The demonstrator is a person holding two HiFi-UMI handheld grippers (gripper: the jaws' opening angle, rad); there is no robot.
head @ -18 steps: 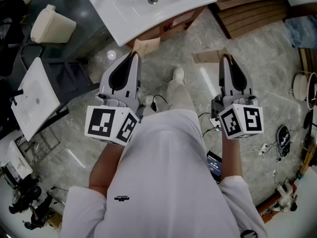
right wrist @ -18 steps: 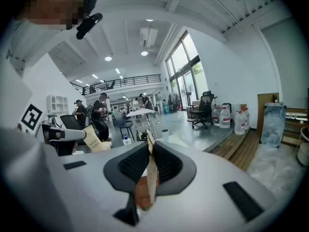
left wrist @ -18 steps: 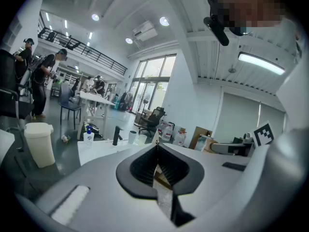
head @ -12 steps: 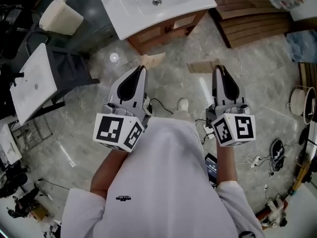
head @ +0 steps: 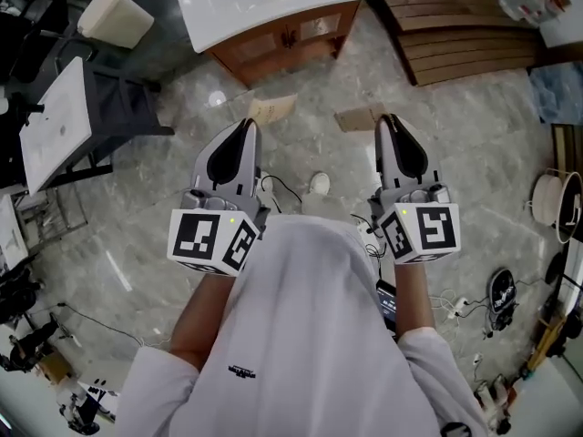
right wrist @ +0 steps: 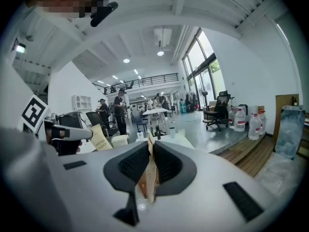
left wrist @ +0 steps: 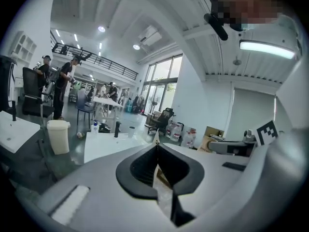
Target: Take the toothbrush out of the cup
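We looked down past a white shirt [head: 310, 317] at the two hand-held tools held level at waist height. The left gripper [head: 246, 124] had its jaws pressed together at the tips with nothing between them. The right gripper [head: 390, 118] was likewise shut and empty, and each carried its marker cube nearest the body. One shoe [head: 318, 184] showed between them on the marble floor [head: 137, 244].

Just beyond the jaw tips lay two cardboard cards, one [head: 271, 109] ahead of the left gripper and one [head: 359, 116] ahead of the right. Farther on stood a white washbasin [head: 239, 15] on a wooden cabinet [head: 282, 39], well apart from both grippers. A cream waste bin [head: 114, 16] stood to its left and wooden planks [head: 455, 25] lay to its right.

From the left gripper view we saw a small cup [left wrist: 131, 131] standing upright on the basin top, near a dark tap [left wrist: 116, 128] and a bottle [left wrist: 95, 126]. We could not make out the toothbrush at that size. People [left wrist: 62, 83] stood in the hall behind.
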